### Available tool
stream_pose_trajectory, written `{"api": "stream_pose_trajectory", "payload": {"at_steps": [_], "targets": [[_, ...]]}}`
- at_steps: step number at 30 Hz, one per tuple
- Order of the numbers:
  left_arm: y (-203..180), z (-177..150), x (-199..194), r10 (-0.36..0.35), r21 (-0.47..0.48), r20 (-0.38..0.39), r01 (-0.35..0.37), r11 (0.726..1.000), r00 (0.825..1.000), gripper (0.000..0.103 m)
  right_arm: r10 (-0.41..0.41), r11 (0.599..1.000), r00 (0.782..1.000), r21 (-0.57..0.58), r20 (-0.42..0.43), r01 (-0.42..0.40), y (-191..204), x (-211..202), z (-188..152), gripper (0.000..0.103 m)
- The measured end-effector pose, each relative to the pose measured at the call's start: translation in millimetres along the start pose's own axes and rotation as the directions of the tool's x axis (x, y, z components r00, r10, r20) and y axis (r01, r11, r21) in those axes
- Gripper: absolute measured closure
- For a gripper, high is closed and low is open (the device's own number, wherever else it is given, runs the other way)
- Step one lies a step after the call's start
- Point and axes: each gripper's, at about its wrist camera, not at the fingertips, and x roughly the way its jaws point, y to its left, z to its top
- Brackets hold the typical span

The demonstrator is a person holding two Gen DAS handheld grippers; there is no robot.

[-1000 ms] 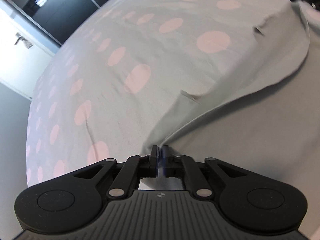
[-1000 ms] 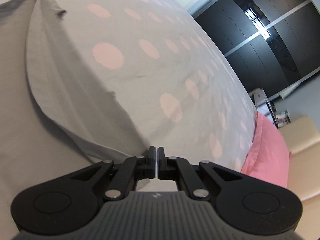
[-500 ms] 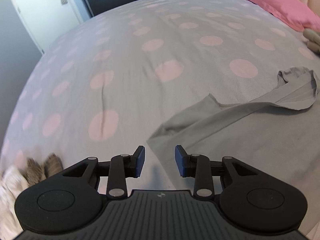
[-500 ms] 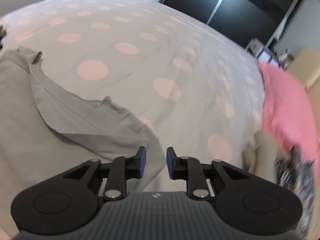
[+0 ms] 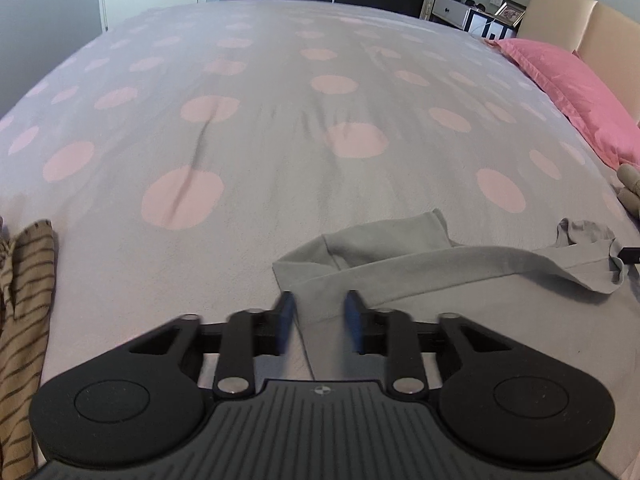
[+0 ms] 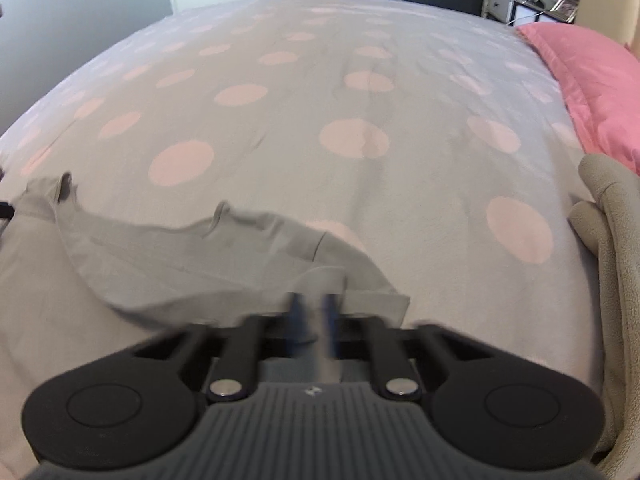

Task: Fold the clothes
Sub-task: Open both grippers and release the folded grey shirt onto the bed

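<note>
A grey garment [image 5: 420, 256] lies on the bed, its folded edge running across in front of both grippers; it also shows in the right wrist view [image 6: 192, 264]. My left gripper [image 5: 318, 316] is open and empty, just above the garment's left corner. My right gripper [image 6: 314, 312] is open with a narrow gap, over the garment's right corner; motion blur hides whether cloth lies between its fingers.
The bed cover [image 5: 280, 120] is grey with pink dots. A striped brown garment [image 5: 20, 312] lies at the left edge. A pink pillow [image 5: 576, 84] lies far right. A beige fleece item [image 6: 612, 260] lies at the right. A dark wardrobe and a nightstand stand behind.
Both grippers let go of the grey garment and opened. They pulled back and tilted up, so the bed's far side and the room came into view.
</note>
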Motion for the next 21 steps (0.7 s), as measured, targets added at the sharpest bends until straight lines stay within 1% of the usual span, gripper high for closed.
{"api": "stream_pose_trajectory", "payload": {"at_steps": [2,5,9,15,17,19,21], "targets": [[-4.4,0.1,-5.5,0.015,0.014,0.014,-0.016,1.0,1.0,0.102,-0.013,1.0,0.999,-0.002,0.033,0.013,1.0,-8.8,-2.1,0.1],[-7.6,0.4,-16.2,0.026,0.017,0.04,-0.027,0.999,0.999,0.102,-0.049,0.999,0.996,0.016,0.076,0.048,-1.2,-22.2,-4.5,0.101],[-10.2,5.3,-32.1,0.035,0.011,0.093,-0.036,0.999,0.995,0.103,-0.071,0.993,0.993,0.101,0.095,0.062,-14.1,-31.2,-0.2,0.101],[-13.6,18.9,-41.3,0.046,0.014,0.143,-0.049,0.999,0.989,0.103,-0.089,0.991,0.983,0.113,0.16,0.071,-12.0,-39.8,9.0,0.101],[-12.2,20.4,-37.0,0.057,0.011,0.143,-0.059,0.998,0.988,0.103,-0.096,0.988,0.983,0.134,0.156,0.075,-16.0,-35.3,9.8,0.101],[-11.3,18.6,-26.7,0.06,0.015,0.124,-0.063,0.998,0.99,0.103,-0.104,0.984,0.983,0.157,0.15,0.08,-20.4,-30.0,10.5,0.101],[-10.5,16.7,-16.4,0.064,0.019,0.106,-0.066,0.998,0.992,0.103,-0.112,0.982,0.986,0.163,0.121,0.091,-21.7,-18.7,8.4,0.101]]}}
